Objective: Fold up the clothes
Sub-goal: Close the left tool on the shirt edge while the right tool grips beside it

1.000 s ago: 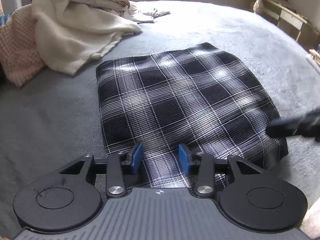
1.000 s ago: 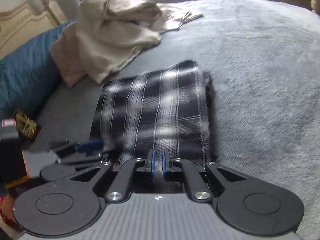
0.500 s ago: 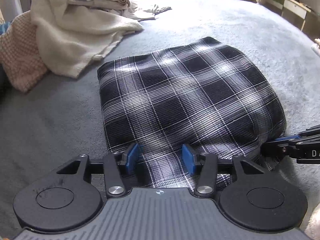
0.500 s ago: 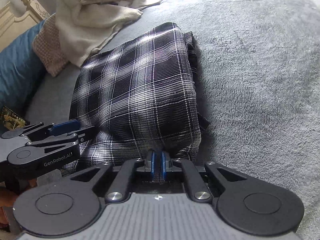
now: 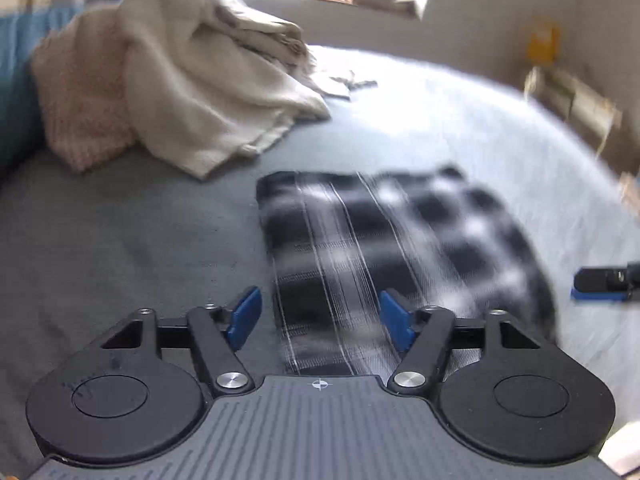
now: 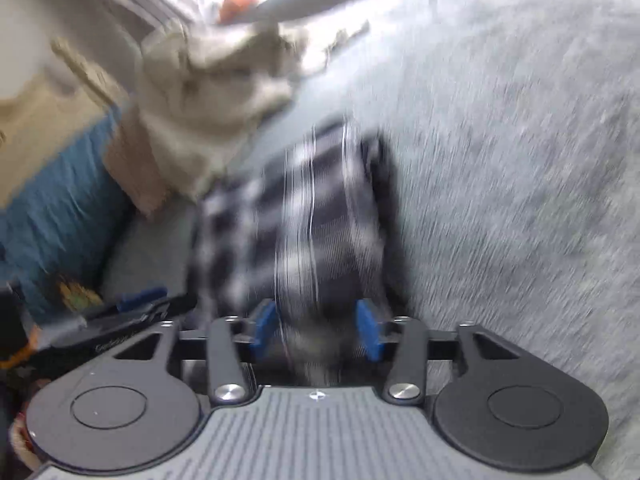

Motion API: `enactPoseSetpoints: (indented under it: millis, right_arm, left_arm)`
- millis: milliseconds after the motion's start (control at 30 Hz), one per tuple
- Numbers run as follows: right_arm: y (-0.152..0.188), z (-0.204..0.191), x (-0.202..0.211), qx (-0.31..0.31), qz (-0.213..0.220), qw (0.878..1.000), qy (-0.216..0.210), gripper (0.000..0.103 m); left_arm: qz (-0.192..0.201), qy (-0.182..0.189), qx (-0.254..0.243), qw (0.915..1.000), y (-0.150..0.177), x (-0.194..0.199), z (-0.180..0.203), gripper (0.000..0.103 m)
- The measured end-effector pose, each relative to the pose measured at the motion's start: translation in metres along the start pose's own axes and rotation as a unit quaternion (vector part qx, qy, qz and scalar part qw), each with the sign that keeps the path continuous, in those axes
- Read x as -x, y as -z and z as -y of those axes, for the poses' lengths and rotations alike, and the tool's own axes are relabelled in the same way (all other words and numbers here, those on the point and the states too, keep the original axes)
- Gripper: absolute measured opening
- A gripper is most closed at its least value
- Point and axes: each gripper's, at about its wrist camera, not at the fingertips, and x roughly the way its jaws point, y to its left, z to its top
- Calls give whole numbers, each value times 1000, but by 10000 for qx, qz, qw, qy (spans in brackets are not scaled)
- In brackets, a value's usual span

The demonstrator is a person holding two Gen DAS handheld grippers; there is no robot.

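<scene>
A folded black-and-white plaid garment lies flat on the grey bed cover, blurred by motion in both views. My left gripper is open just short of the garment's near edge, with nothing between its blue pads. From the right wrist view the plaid garment runs away from my right gripper, which is open at the garment's near end, the cloth showing between the pads without being clamped. The right gripper's tip shows at the far right of the left wrist view, beside the garment.
A heap of cream and beige clothes and a pink knit piece lie at the back left of the bed. A blue pillow or cover sits further left. Wooden furniture stands off the bed's right side.
My right gripper has opened and let go of the plaid garment's edge. Both grippers have pulled back and up from the garment, which now lies flat and folded.
</scene>
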Motion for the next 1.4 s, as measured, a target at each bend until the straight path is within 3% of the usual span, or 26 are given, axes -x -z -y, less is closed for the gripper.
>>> enactPoseSetpoints:
  millis: [33, 100, 200, 300, 467, 833, 967, 1067, 1133, 1367, 1400]
  right_arm:
    - [-5, 9, 3, -216, 55, 9997, -81, 76]
    - [-12, 31, 2, -735, 77, 9969, -268, 83]
    - [-14, 67, -9, -1677, 29, 9839, -615, 88]
    - [-10, 97, -22, -2466, 11, 9648, -916, 92]
    - [-15, 102, -46, -2453, -199, 9628, -1114, 99]
    - [-78, 74, -118, -1811, -445, 9701, -1552, 103]
    - [-82, 61, -130, -1430, -499, 9757, -1581, 103]
    - [-73, 62, -122, -1318, -720, 9750, -1638, 94]
    - [-63, 66, -115, -1307, -902, 9738, -1630, 80]
    - [-67, 59, -134, -1362, -896, 9750, -1510, 66]
    - [-68, 58, -137, -1370, -893, 9752, -1493, 58]
  left_arm:
    - [-65, 215, 298, 9993, -2, -3, -12, 69]
    - [-324, 646, 1031, 9920, -1, -16, -37, 69]
    - [-599, 1316, 1936, 9704, 6, -35, -65, 69]
    - [-878, 1856, 2361, 9498, 16, -52, -77, 69]
    - [-968, 2167, 2326, 9432, 13, -69, -79, 70]
    - [-1275, 2660, 2467, 9231, -11, -108, -78, 74]
    - [-1192, 2612, 2344, 9288, -8, -104, -71, 72]
    - [-1158, 2615, 2214, 9323, -3, -98, -71, 65]
    - [-1139, 2646, 2238, 9311, 2, -96, -78, 57]
    - [-1140, 2686, 2454, 9244, 2, -100, -82, 54]
    - [-1125, 2671, 2489, 9241, 2, -100, -82, 51]
